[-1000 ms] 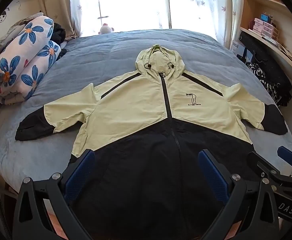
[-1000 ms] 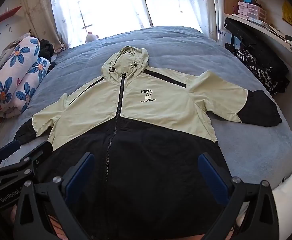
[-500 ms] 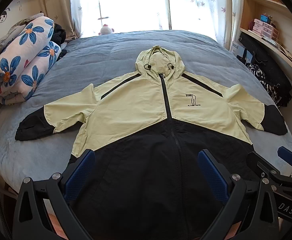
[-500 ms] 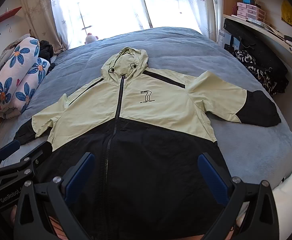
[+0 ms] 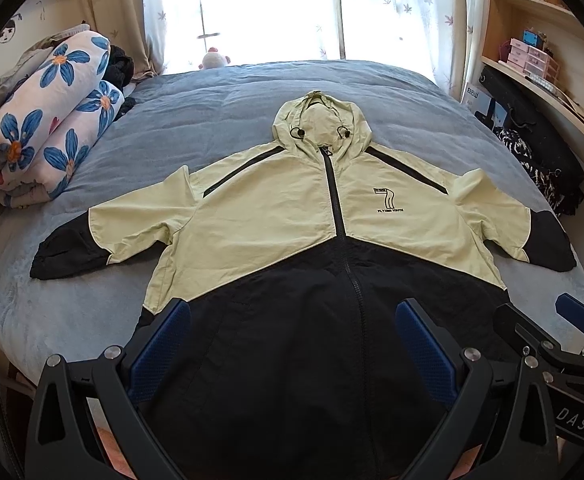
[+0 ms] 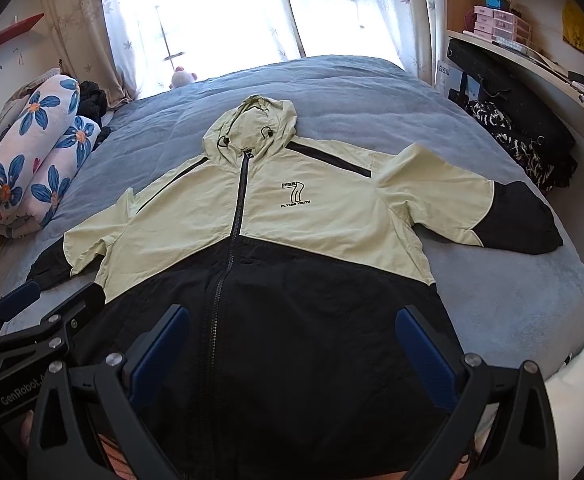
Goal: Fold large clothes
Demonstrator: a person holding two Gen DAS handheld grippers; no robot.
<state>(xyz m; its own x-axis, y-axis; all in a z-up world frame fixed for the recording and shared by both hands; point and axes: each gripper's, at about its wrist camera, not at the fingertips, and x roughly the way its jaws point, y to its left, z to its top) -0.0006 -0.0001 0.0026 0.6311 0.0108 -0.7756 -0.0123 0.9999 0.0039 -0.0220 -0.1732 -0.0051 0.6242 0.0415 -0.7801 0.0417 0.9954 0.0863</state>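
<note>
A pale green and black hooded jacket [image 5: 276,224] [image 6: 316,220] lies flat, front up and zipped, on the blue bed, sleeves spread to both sides and hood pointing at the window. My left gripper [image 5: 292,344] hovers open over the black lower part of the jacket, near the hem, holding nothing. My right gripper [image 6: 292,344] is likewise open above the black lower panel, a little to the right of the zip. In the left wrist view the right gripper shows at the lower right; in the right wrist view the left gripper shows at the lower left.
A rolled quilt with blue flowers [image 5: 44,120] [image 6: 32,156] lies at the bed's left edge. A small plush toy [image 5: 212,58] sits by the window. Dark bags [image 6: 524,128] and shelves with boxes [image 6: 500,20] stand to the right. Bare blue bedcover [image 5: 220,108] surrounds the jacket.
Both views have shifted very slightly; the jacket lies the same and both grippers stay open at the hem.
</note>
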